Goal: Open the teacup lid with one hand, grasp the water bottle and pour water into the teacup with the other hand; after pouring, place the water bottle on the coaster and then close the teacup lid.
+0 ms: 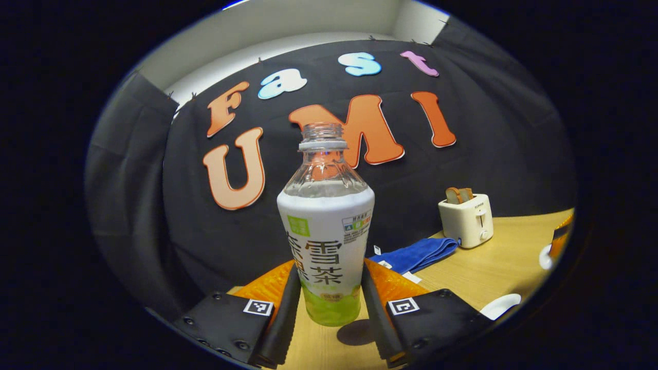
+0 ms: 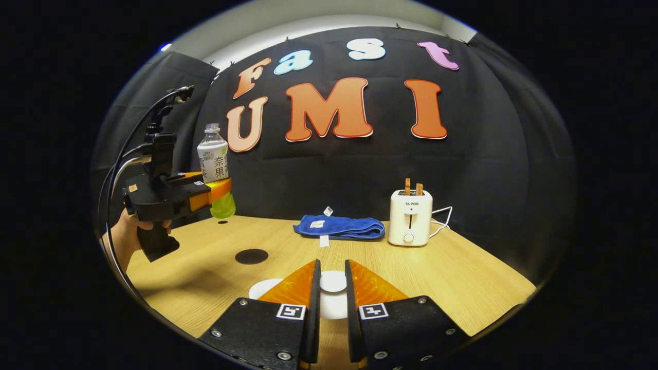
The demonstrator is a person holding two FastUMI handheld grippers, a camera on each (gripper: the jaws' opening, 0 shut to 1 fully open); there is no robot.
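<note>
In the left gripper view, the bottle (image 1: 327,226) stands upright in the middle of the frame, uncapped, with a white label and green liquid at its base. The left gripper (image 1: 329,295) has it clamped: both black fingers press against its lower sides, one on each side. The bottle's base hangs above the table (image 1: 488,267), with a dark round shadow (image 1: 357,331) on the wood just below and right of it. At the right of the frame a white toaster (image 1: 467,220) with bread in its slots stands on the table, and a folded blue towel (image 1: 416,254) lies just left of it. At the lower right edge a white rim (image 1: 501,306) shows; what it belongs to I cannot tell.

In the right gripper view, the right gripper (image 2: 329,303) sits at the bottom centre. Its fingers stand close together with a narrow gap, and the white lid (image 2: 333,281) of the teacup (image 2: 334,307) lies in that gap. Whether the pads press on the lid I cannot tell. A white saucer (image 2: 263,288) shows left of the fingers. A dark round coaster (image 2: 251,256) lies on the table at lower left. At the left of the frame a hand (image 2: 128,234) holds the left gripper, which carries the bottle upright in the air above the table's far left corner. The towel and toaster sit at the back, right of centre.
</note>
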